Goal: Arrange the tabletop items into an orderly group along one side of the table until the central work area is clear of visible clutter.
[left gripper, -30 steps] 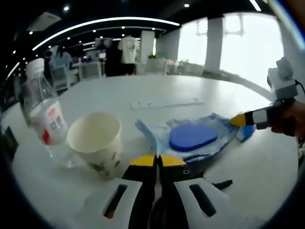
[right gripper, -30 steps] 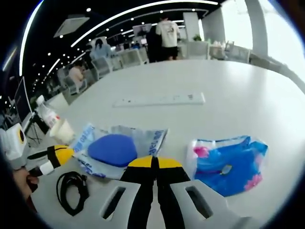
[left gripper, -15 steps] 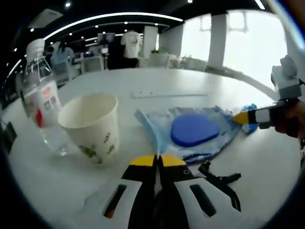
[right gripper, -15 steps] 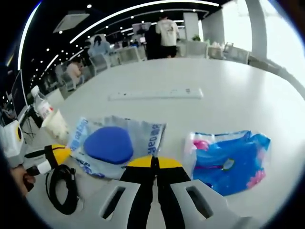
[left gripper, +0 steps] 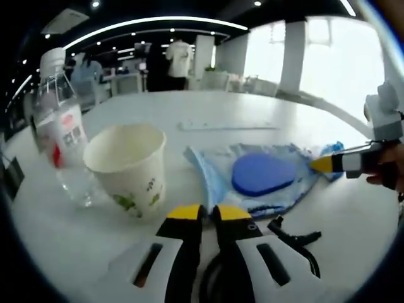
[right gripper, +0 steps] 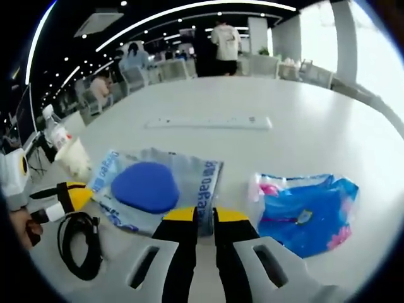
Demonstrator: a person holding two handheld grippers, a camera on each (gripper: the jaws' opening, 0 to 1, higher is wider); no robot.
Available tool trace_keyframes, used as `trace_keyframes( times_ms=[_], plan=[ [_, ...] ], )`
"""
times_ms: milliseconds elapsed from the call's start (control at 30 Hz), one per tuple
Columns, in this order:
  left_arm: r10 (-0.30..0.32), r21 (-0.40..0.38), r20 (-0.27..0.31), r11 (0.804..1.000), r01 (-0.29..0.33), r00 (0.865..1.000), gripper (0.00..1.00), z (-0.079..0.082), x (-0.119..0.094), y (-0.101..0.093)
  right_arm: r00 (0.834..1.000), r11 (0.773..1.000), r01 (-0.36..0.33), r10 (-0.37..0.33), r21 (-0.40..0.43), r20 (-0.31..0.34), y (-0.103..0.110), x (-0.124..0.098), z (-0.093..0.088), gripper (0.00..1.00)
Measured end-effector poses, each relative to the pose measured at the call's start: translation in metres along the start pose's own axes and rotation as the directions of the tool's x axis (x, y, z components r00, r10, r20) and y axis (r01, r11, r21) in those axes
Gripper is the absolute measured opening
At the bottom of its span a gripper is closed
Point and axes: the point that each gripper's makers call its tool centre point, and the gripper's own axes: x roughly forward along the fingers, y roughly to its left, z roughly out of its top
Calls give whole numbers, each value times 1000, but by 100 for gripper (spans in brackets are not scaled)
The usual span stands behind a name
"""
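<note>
Big white office table (right gripper: 328, 120), stuff scattered all over it: from where I'm standing the right gripper (right gripper: 206, 213) has its jaws cracked slightly apart, gripping nothing, right at the near edge of the clear bag with the blue pad (right gripper: 144, 187), whose long side runs across the tongs. The blue packet (right gripper: 309, 205) sits off to its right. The left gripper (left gripper: 209, 211), also a bit spread, hovers over the black cable (left gripper: 295, 235), paper cup (left gripper: 128, 168) and water bottle (left gripper: 60, 136) ahead-left, so I'd guess right takes the bag.

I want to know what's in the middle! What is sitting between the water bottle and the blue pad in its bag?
The paper cup stands between the water bottle and the bagged blue pad, seen in the left gripper view.
</note>
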Motion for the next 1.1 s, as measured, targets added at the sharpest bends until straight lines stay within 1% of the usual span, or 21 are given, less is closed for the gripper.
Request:
trace_keyframes(
  times_ms=[67,167,233,300,433,500,667,733,800,867,900,933,967,1033,1067,1100],
  plan=[
    [0,5,13,1000,-1,1000,11,4,-4,-2,1000,1000,6,-6,-3,19,1,-3,5,15],
    [1,19,29,1000,-1,1000,16,11,-8,-4,999,1000,-13,13,5,33,9,-7,11,23],
    [13,18,39,1000,-13,999,23,15,-12,-3,999,1000,-27,26,3,41,15,-11,14,31],
    [21,6,38,1000,-21,999,27,17,-18,-1,997,999,-49,48,15,53,23,-16,18,39],
    [26,11,36,1000,-27,999,36,20,-28,1,994,995,-95,94,15,54,40,-23,20,53],
    [19,21,45,1000,-20,999,41,23,-35,1,992,993,-115,115,12,50,49,-28,19,57],
    [8,52,96,999,-13,995,54,41,-55,1,984,985,-172,172,-4,42,69,-41,18,64],
    [-10,58,115,998,3,993,59,48,-63,-1,979,980,-197,198,-11,40,78,-46,18,69],
    [-25,24,135,999,22,991,61,55,-72,-3,966,969,-248,248,-10,69,90,-52,23,75],
    [-30,24,143,999,27,989,66,58,-80,-4,960,962,-272,272,-15,69,98,-56,24,81],
    [-32,28,146,999,28,989,68,60,-85,-5,953,956,-294,295,-17,71,104,-59,24,85],
    [-35,30,150,999,31,988,70,61,-89,-5,950,952,-304,304,-13,70,107,-60,23,88],
    [-37,32,149,999,33,988,70,63,-94,-5,945,947,-320,320,-10,69,111,-61,23,89],
    [-45,65,142,997,36,989,70,63,-102,-3,940,943,-333,334,-16,66,116,-65,21,90],
    [-46,71,141,997,36,989,72,63,-106,-2,939,940,-340,341,-27,53,118,-66,18,91],
    [-49,69,151,997,39,987,77,65,-112,-1,938,939,-341,343,-33,54,119,-67,18,93]
  ],
)
